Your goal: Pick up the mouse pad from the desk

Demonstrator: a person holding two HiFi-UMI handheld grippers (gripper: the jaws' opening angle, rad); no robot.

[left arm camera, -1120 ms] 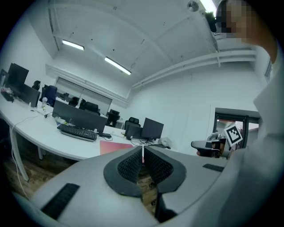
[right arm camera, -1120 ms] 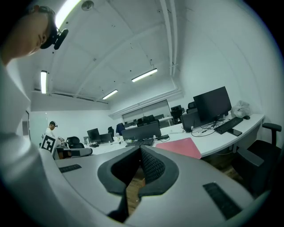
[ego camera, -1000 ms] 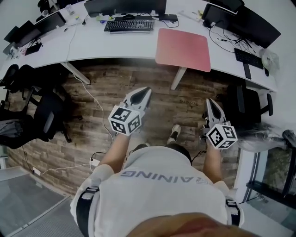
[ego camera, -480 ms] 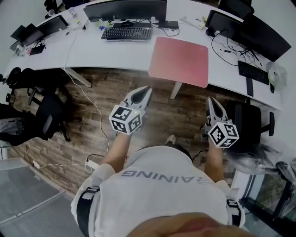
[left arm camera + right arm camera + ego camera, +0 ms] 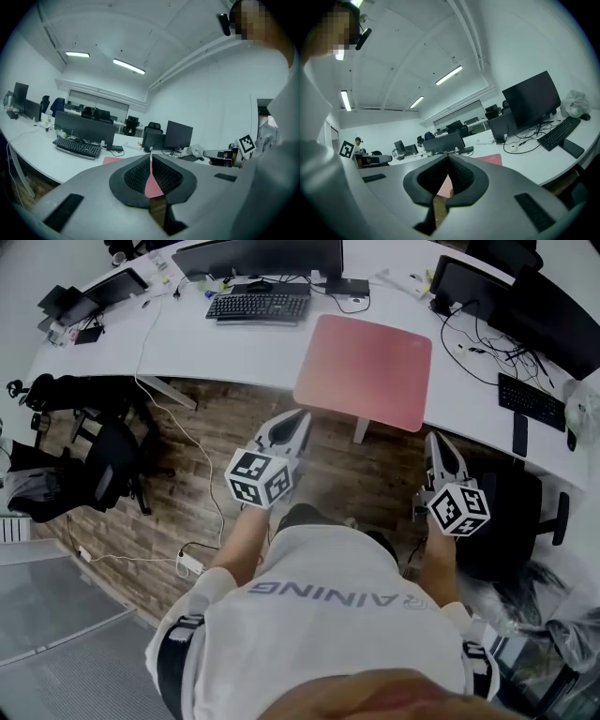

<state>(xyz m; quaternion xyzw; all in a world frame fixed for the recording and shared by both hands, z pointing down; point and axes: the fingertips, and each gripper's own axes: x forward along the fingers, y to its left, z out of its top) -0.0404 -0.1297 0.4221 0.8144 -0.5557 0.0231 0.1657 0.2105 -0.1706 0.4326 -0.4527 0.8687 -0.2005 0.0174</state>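
A pink mouse pad lies flat on the white desk, its near edge at the desk's front rim. My left gripper is shut and empty, held over the floor just short of the pad's near left corner. My right gripper is also shut and empty, short of the desk below the pad's right corner. In the left gripper view the pad shows as a pink strip behind the closed jaws. In the right gripper view the pad lies ahead on the desk.
A keyboard and monitor stand behind the pad on the left. Another keyboard and monitors with cables are at the right. Office chairs stand at the left, and one beside my right gripper. A cable trails over the wooden floor.
The person has walked toward the desk, so the pad and desk have drawn closer to both grippers. Both grippers stayed shut.
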